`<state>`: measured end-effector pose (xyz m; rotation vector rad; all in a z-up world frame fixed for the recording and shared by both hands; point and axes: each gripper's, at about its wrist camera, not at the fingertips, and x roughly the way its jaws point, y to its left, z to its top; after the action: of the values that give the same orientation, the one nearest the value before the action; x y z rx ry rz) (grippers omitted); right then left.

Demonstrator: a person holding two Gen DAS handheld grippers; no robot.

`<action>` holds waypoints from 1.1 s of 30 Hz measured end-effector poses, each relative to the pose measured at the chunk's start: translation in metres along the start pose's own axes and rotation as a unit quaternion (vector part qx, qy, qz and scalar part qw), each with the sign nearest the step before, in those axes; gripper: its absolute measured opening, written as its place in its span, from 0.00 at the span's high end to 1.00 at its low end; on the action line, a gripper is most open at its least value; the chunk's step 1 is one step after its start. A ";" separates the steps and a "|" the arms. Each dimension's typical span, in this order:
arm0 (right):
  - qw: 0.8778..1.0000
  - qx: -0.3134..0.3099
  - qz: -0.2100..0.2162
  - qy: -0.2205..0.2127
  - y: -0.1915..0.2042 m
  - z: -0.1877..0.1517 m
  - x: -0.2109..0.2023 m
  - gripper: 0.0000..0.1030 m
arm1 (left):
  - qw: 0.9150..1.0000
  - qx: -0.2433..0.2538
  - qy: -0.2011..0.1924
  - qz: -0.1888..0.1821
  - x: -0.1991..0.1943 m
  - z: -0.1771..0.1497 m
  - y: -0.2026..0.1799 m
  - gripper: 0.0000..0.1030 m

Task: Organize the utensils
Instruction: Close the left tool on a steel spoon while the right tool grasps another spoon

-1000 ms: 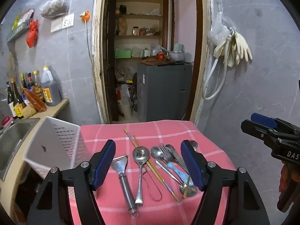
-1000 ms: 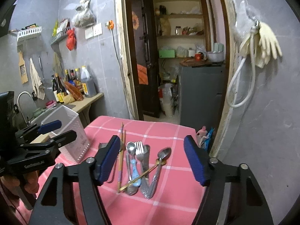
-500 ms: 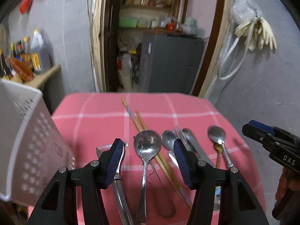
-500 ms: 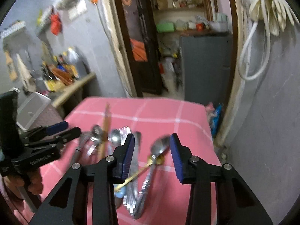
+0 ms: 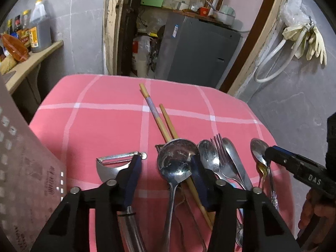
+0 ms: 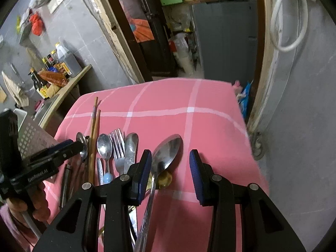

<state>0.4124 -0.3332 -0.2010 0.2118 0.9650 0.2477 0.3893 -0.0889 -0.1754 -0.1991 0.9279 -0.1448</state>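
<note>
Utensils lay in a loose row across the near half of the pink checked tablecloth [image 5: 109, 126], handles pointing toward the cameras. From the left wrist view, the left gripper [image 5: 163, 172] hung low over them with its blue-padded fingers [image 5: 132, 178] spread apart and gripping nothing; the big ladle-like spoon [image 5: 177, 161] sat right between them, bowl up. The peeler [image 5: 113, 163] lay just left of that, partly under the left finger. The pair of wooden chopsticks [image 5: 159, 117] ran away to the far side, their near ends tucked under the big spoon. To the right came a smaller spoon [image 5: 206, 153], a fork [image 5: 219, 149] overlapping it, and a knife [image 5: 232, 153] just beside. At the left edge stood the white perforated basket [image 5: 25, 168], close and blurred.

Over to the right wrist view: the right gripper [image 6: 171, 172] was also parted, holding nothing, low over the tablecloth's right side. A large steel spoon [image 6: 168, 151] lay beside its left finger, handle running back underneath, and a small gold spoon [image 6: 164, 178] crossed beneath it. The fork and neighbours lay further left, with the left gripper above them.
</note>
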 end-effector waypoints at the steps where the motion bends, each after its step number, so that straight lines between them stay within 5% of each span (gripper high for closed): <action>1: 1.000 0.003 0.005 0.003 0.000 0.000 0.004 0.72 | 1.000 0.000 0.002 -0.002 0.002 0.000 0.000 0.61; 10: 0.998 0.019 0.050 0.027 -0.004 0.009 0.017 0.84 | 0.999 -0.009 0.035 -0.041 0.013 0.012 0.005 0.76; 17: 0.996 0.026 0.074 0.045 -0.009 0.013 0.022 0.86 | 0.997 0.032 0.051 -0.039 0.012 0.022 -0.004 0.89; 33: 0.993 0.002 0.095 0.067 -0.001 0.016 0.021 0.90 | 0.986 0.114 0.105 -0.054 0.012 0.033 -0.031 0.92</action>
<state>0.4375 -0.3289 -0.2087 0.2945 1.0795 0.4385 0.4212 -0.1177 -0.1582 -0.0203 1.1027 -0.3757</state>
